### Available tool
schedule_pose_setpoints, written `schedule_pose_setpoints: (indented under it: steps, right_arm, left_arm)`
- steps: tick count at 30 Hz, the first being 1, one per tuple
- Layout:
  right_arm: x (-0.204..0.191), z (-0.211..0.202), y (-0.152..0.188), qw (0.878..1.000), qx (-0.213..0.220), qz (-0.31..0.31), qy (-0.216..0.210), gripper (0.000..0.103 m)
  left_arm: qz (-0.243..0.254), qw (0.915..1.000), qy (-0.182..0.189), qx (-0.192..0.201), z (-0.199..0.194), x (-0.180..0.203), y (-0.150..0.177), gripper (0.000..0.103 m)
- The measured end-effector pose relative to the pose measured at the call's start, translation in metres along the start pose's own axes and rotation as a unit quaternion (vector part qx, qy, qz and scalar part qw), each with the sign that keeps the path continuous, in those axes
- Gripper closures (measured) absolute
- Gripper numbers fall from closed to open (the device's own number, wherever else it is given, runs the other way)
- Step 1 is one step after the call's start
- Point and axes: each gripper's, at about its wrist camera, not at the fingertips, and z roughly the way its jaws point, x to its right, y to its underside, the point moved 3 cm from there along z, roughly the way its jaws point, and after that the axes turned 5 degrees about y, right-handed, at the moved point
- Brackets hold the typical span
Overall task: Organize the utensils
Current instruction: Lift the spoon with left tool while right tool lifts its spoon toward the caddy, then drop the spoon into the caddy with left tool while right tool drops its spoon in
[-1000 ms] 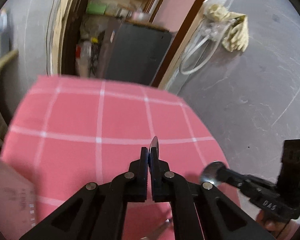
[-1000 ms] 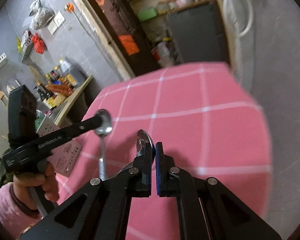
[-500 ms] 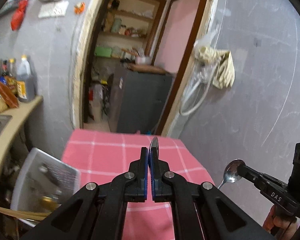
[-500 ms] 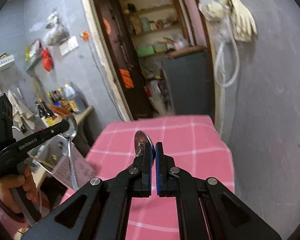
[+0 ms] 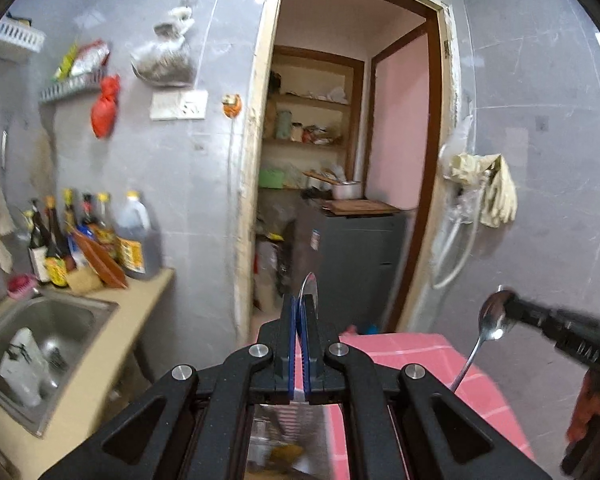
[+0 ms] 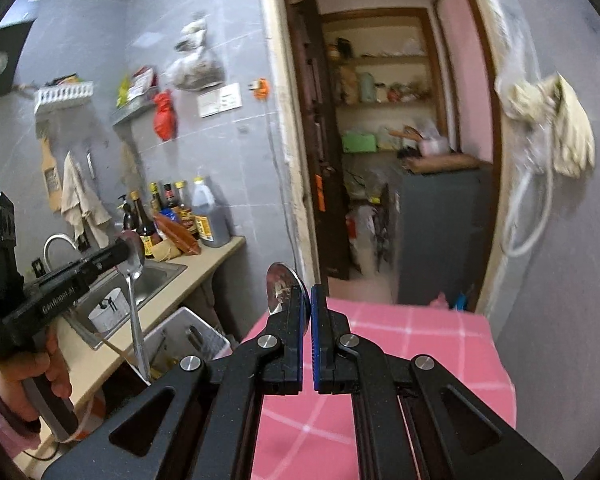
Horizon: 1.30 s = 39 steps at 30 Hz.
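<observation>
My left gripper (image 5: pixel 299 312) is shut on a steel spoon (image 5: pixel 310 292); its bowl sticks up edge-on between the fingers. From the right wrist view the same gripper (image 6: pixel 130 250) holds that spoon (image 6: pixel 134 316) with the handle hanging down over a white perforated utensil basket (image 6: pixel 192 338). My right gripper (image 6: pixel 306 300) is shut on a second steel spoon (image 6: pixel 280 288), bowl up. In the left wrist view it (image 5: pixel 512 312) holds this spoon (image 5: pixel 492 320) over the pink checked table (image 5: pixel 440 360), handle hanging down.
A steel sink (image 5: pixel 32 336) with a white cup sits in the beige counter (image 5: pixel 112 344) at left, with sauce bottles (image 5: pixel 96 236) behind. A doorway to a pantry and a grey cabinet (image 5: pixel 352 256) are ahead. Grey wall with hanging cloth (image 5: pixel 488 188) at right.
Both grippers have risen and tilted up from the pink table, each still holding its spoon. The view now takes in the wall, sink and doorway; the left spoon hangs over the basket.
</observation>
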Motion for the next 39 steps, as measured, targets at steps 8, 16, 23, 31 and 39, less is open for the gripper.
schedule_pose_setpoints:
  steps: [8, 16, 23, 31, 39]
  right_arm:
    - [-0.065, 0.029, -0.014, 0.996, 0.006, -0.094, -0.011, 0.1]
    - [-0.1, 0.058, 0.002, 0.982, -0.02, -0.186, -0.016, 0.1]
    - [-0.111, 0.061, 0.014, 0.98, -0.04, -0.194, -0.035, 0.1]
    - [-0.107, 0.059, 0.017, 0.985, -0.047, -0.153, -0.071, 0.098]
    - [-0.104, 0.057, 0.025, 0.984, -0.052, -0.111, -0.13, 0.095]
  left_arm:
    - [0.047, 0.9974, -0.047, 0.029, 0.002, -0.007, 0.023, 0.1]
    - [0.087, 0.9926, -0.072, 0.044, -0.001, 0.001, 0.046, 0.1]
    - [0.038, 0.9958, -0.077, 0.03, 0.004, -0.009, 0.057, 0.1]
    - [0.014, 0.9988, -0.048, 0.005, 0.001, -0.012, 0.064, 0.099]
    - [-0.039, 0.9991, -0.001, -0.019, -0.007, -0.02, 0.065, 0.098]
